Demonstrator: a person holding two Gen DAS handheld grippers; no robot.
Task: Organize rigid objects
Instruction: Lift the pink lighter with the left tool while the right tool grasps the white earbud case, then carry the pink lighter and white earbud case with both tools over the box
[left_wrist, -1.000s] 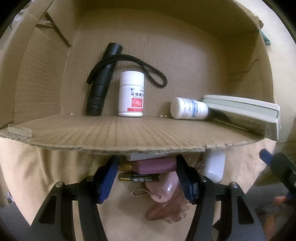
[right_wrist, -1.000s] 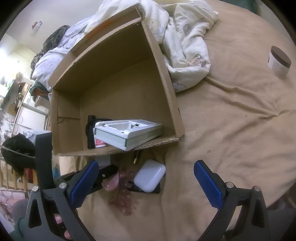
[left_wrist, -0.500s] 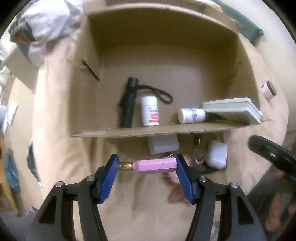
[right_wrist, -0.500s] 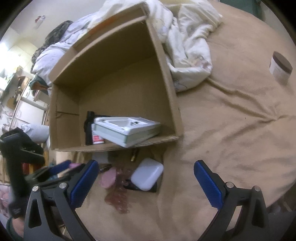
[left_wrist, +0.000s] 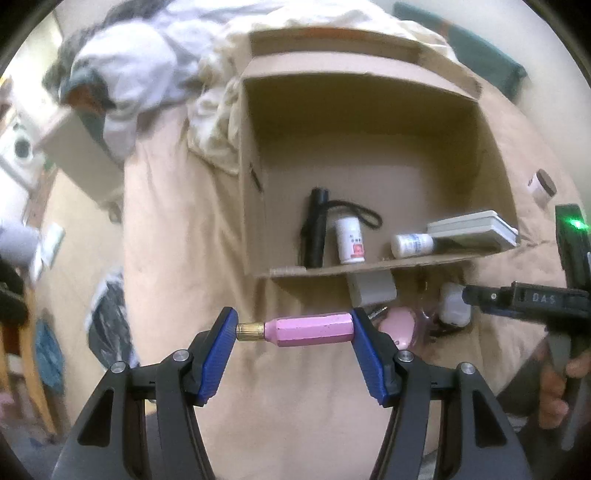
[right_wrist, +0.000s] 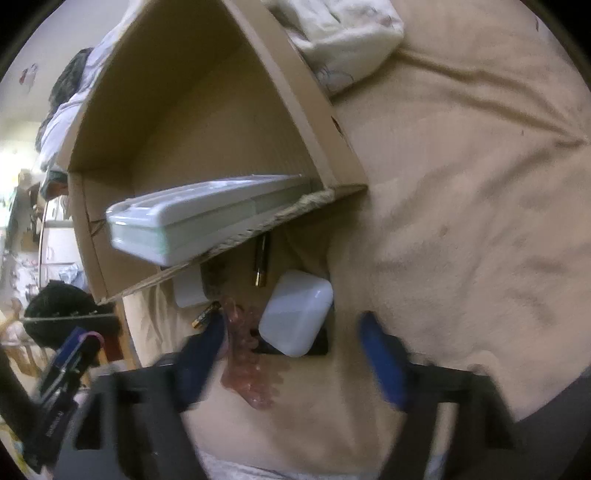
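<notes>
My left gripper (left_wrist: 293, 334) is shut on a pink cylinder with a brass tip (left_wrist: 310, 329), held lengthwise between the blue pads above the tan bedspread, in front of the open cardboard box (left_wrist: 255, 206). My right gripper (right_wrist: 295, 354) is open and blurred, its fingers on either side of a white earbud case (right_wrist: 295, 312) that lies on the bed by the box's front flap. The box holds a black flashlight (left_wrist: 316, 229), two white pill bottles (left_wrist: 350, 242) and a pale green flat case (right_wrist: 192, 218).
Beside the earbud case lie a dark pen (right_wrist: 260, 264), a battery (right_wrist: 205, 314), a translucent pink item (right_wrist: 247, 365) and a small white block (right_wrist: 188, 291). A white jar with a brown lid (left_wrist: 541, 186) stands on the bed at the right. Crumpled bedding (left_wrist: 122, 74) lies behind the box.
My left gripper has lifted and pulled back from the box with the pink cylinder in it. My right gripper has moved down close around the earbud case.
</notes>
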